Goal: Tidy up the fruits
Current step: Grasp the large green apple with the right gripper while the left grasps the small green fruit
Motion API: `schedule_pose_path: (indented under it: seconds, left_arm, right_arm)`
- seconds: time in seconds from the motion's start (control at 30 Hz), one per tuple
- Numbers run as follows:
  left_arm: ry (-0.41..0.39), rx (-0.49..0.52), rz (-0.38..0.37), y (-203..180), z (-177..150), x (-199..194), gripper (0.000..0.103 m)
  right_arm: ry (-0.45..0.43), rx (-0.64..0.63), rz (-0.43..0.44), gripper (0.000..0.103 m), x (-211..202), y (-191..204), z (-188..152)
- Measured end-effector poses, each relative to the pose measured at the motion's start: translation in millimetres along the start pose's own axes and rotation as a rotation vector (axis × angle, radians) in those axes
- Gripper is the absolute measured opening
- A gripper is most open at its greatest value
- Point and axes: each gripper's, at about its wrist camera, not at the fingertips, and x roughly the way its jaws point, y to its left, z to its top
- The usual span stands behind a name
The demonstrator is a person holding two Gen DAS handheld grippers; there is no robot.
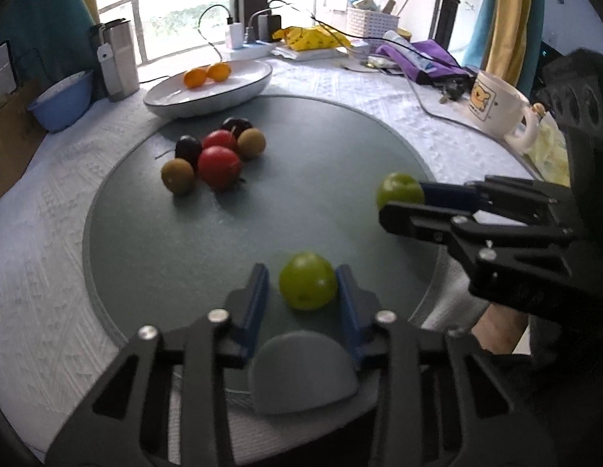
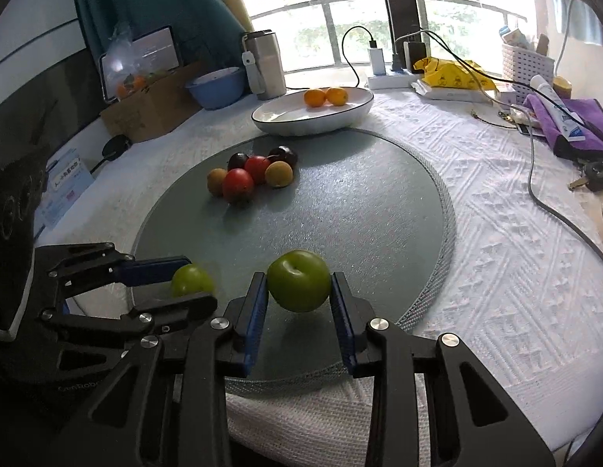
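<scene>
My left gripper [image 1: 303, 284] has a green plum [image 1: 308, 281] between its blue pads; a gap shows at the left pad, so the jaws look open around it. My right gripper [image 2: 299, 286] is shut on another green plum [image 2: 299, 280], both pads touching, held just above the grey round mat [image 2: 340, 210]. Each gripper also shows in the other view: the right [image 1: 402, 200] and the left [image 2: 192, 284]. A pile of red, dark and brown fruits [image 1: 217, 155] lies on the mat's far side. A white plate [image 1: 173, 97] behind holds two oranges [image 1: 207, 74].
A steel mug [image 1: 118, 58], blue bowl [image 1: 62, 103] and cardboard box [image 2: 153, 105] stand at the back left. A white mug [image 1: 496, 107], purple cloth [image 1: 433, 58], cables, power strip [image 1: 247, 50] and white basket [image 1: 371, 21] crowd the back right.
</scene>
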Motion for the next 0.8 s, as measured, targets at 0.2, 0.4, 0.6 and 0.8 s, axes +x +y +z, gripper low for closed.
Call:
schedule_pose_path:
  seconds: [0.2,0.4,0.6,0.8]
  left_arm:
    - [-0.003,-0.016,-0.001,7,4,0,0.029]
    - [-0.023,-0.041,0.002,18,10,-4,0.029]
    - [-0.048,-0.073,0.012,33,20,-7,0.029]
    - [-0.068,-0.108,0.021,50,33,-6,0.029]
  right_arm:
    - [-0.005,-0.014,-0.007,0.034,1,2,8]
    - [-0.005,-0.027,-0.016,0.034,4,2,21]
    - [-0.008,-0.045,-0.026,0.035,9,5,38]
    - [-0.01,-0.058,-0.035,0.035,16,5,57]
